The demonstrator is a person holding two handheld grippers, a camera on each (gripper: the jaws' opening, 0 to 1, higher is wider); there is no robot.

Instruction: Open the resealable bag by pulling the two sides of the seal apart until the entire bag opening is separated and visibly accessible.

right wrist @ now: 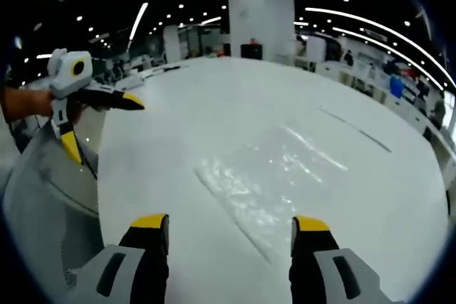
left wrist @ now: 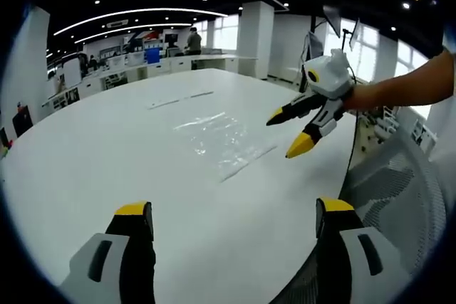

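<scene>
- Clear plastic bag (left wrist: 222, 142) lies flat at mid-frame on the white table (left wrist: 107, 161), untouched; in the right gripper view (right wrist: 267, 176) it sits just above the jaws.
- Left gripper (left wrist: 235, 222): jaws wide apart, holding nothing.
- Right gripper (right wrist: 231, 236): jaws wide apart, holding nothing.

My right gripper (right wrist: 230, 236) sits at the bottom of the frame, fingers (right wrist: 152, 233) spread wide over the white bench (right wrist: 214, 105). Just above them, at centre, the clear resealable bag (right wrist: 267, 176) lies flat. At upper left, I see the left gripper (right wrist: 100, 122), fingers apart.
</scene>
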